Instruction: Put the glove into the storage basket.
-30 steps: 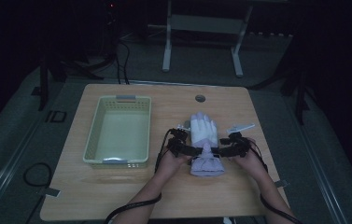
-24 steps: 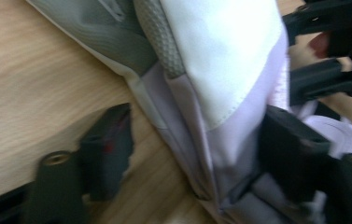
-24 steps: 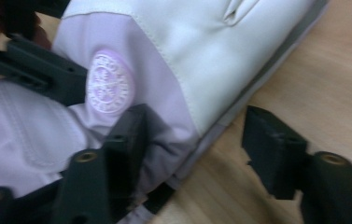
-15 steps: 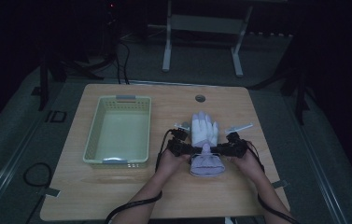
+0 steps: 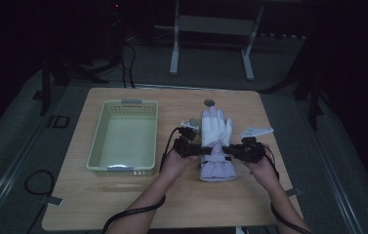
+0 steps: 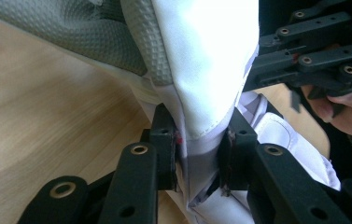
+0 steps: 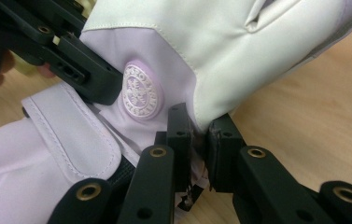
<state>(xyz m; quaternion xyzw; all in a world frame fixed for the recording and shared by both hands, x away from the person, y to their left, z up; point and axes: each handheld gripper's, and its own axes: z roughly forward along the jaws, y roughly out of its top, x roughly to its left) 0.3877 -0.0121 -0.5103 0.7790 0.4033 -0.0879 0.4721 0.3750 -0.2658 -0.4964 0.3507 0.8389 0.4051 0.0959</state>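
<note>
A white and pale lilac winter glove [image 5: 214, 144] lies on the wooden table [image 5: 123, 195], fingers pointing away, cuff toward the person. My left gripper [image 5: 202, 150] is shut on the glove's left edge at the wrist; in the left gripper view its jaws pinch a fold of white and lilac fabric [image 6: 199, 140]. My right gripper [image 5: 226, 149] is shut on the opposite edge; in the right gripper view its jaws clamp the fabric [image 7: 201, 135] beside a round embossed lilac badge [image 7: 141, 92]. The glove's grey textured palm side [image 6: 131, 37] shows in the left gripper view.
A pale green plastic basket [image 5: 124, 137] stands left of the glove with nothing visible in it. A small round disc [image 5: 209, 102] lies near the table's far edge. A white flat piece [image 5: 256, 131] lies right of the glove. A metal stand [image 5: 211, 44] is beyond the table.
Both grippers keep their hold at the glove's wrist. The hands and glove have shifted only slightly toward the person.
</note>
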